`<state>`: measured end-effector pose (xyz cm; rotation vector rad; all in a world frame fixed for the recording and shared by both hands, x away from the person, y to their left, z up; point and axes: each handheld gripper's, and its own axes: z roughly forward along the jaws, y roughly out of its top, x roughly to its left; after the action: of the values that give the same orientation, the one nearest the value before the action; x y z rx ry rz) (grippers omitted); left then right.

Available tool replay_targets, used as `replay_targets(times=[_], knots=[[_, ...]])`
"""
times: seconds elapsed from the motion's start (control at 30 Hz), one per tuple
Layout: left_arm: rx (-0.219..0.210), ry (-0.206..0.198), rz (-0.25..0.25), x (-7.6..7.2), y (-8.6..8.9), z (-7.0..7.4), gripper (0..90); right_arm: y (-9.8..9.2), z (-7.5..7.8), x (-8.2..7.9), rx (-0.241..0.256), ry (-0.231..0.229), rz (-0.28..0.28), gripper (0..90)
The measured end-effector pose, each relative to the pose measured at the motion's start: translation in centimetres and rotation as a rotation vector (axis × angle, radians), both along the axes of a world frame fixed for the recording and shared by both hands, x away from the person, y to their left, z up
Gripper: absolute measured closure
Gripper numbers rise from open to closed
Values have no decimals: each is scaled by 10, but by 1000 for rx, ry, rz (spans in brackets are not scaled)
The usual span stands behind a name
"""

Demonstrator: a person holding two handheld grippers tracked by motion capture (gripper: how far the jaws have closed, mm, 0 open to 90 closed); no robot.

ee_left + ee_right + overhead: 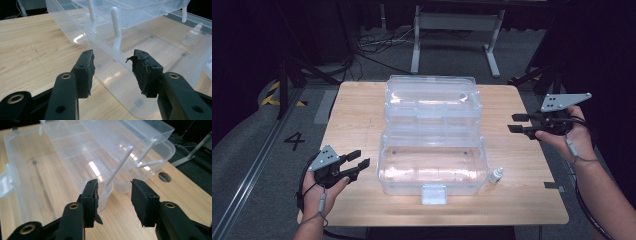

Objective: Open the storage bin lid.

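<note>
1. Flanking the clear plastic tackle box (432, 150) mid-bench (352, 200), we hold left gripper (362, 159) and right gripper (516, 123) released, empty.
2. We judge it light, stiff, slippery; we'd grip its rim, near the dropper bottle (496, 176).

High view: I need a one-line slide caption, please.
Open clear plastic organiser box on a wooden table, small dropper bottle beside it, open left gripper and right gripper flanking.

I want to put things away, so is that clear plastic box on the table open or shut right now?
Open. The clear box has its lid swung back and its tray lifted on white arms.
</note>
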<state>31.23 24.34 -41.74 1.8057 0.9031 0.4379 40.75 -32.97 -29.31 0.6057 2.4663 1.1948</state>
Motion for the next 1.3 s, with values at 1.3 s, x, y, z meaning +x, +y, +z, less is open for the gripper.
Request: replay_targets(times=[1.3], knots=[[25, 31, 27, -8, 8, -7, 512, 55, -45, -9, -506, 265, 203, 564]])
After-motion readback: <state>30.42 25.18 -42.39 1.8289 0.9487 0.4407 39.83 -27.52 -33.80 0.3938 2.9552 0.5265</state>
